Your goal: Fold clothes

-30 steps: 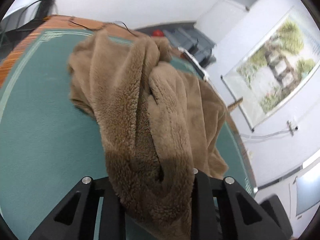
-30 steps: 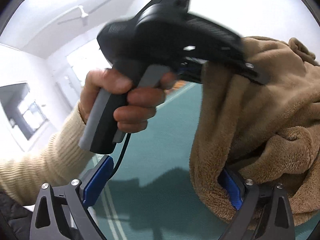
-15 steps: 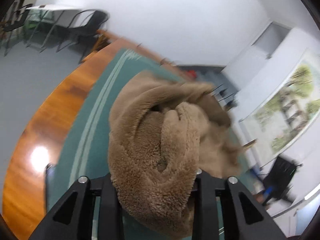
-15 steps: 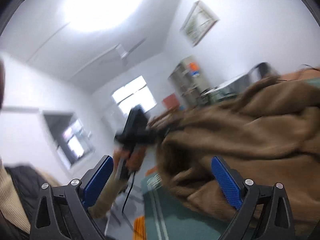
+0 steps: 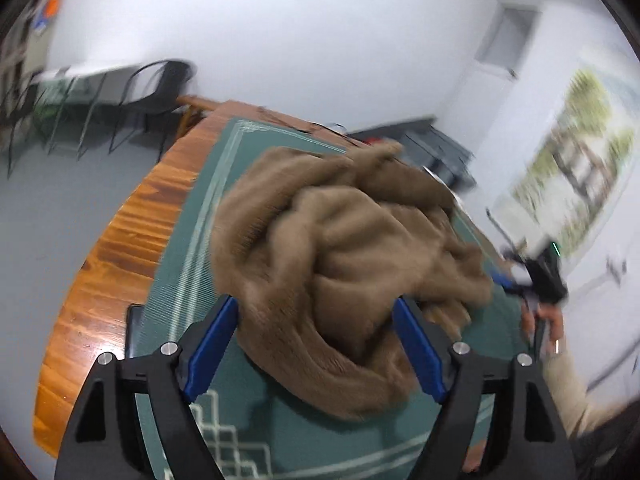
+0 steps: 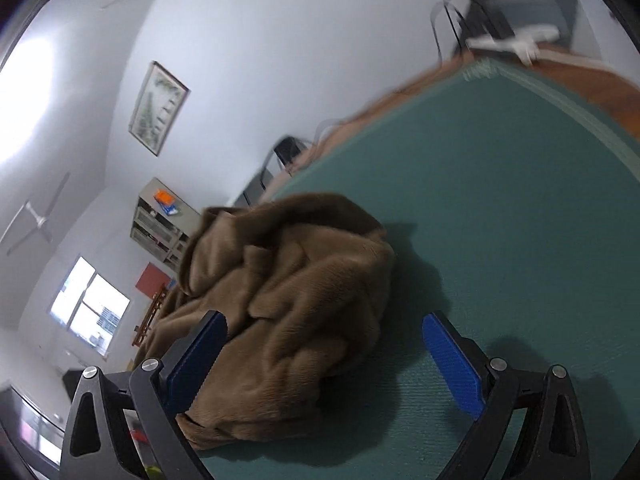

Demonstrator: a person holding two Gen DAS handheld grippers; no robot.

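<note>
The brown fleece garment [image 5: 344,264] had dropped out of my left gripper [image 5: 316,348], which a second earlier was clamped on it; it lay as a crumpled heap on the green mat [image 6: 520,216] over the wooden table [image 5: 120,280]. Both grippers were spread wide, the right gripper [image 6: 324,364] holding nothing either. I judged the folding barely started: the heap needed spreading flat first. I could read no writing anywhere.

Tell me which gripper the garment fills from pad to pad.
Left gripper: garment spans both pads. Right gripper shows bare mat by one finger.
</note>
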